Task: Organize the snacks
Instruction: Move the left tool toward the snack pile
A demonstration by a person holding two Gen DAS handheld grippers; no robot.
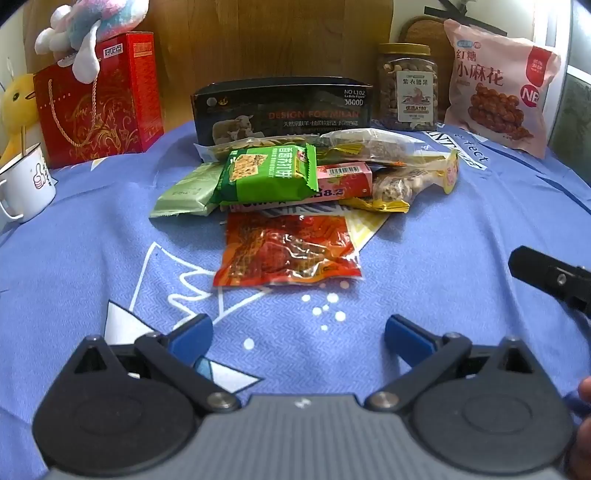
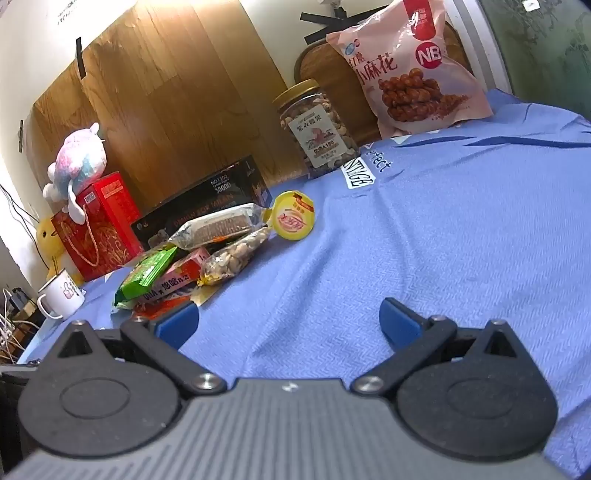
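A heap of snack packets lies on the blue cloth in front of an open black box [image 1: 282,109] [image 2: 207,206]. Nearest me is a red-orange packet [image 1: 288,251]; behind it lie a green cracker packet [image 1: 269,173] [image 2: 146,277], a pink carton [image 1: 345,182] [image 2: 183,273], a clear bag of nuts [image 1: 395,186] [image 2: 232,258], a wafer pack [image 2: 218,225] and a yellow jelly cup [image 2: 293,216]. My left gripper [image 1: 299,334] hovers open short of the red-orange packet, nothing between its blue pads. My right gripper [image 2: 290,323] is open over bare cloth, right of the heap.
A jar of nuts [image 1: 408,86] [image 2: 317,129] and a pink bag of twisted pastries [image 1: 498,85] [image 2: 410,70] stand at the back right. At the left are a red gift bag [image 1: 99,99] with a plush toy [image 1: 88,33], and a white mug [image 1: 26,184] [image 2: 61,295].
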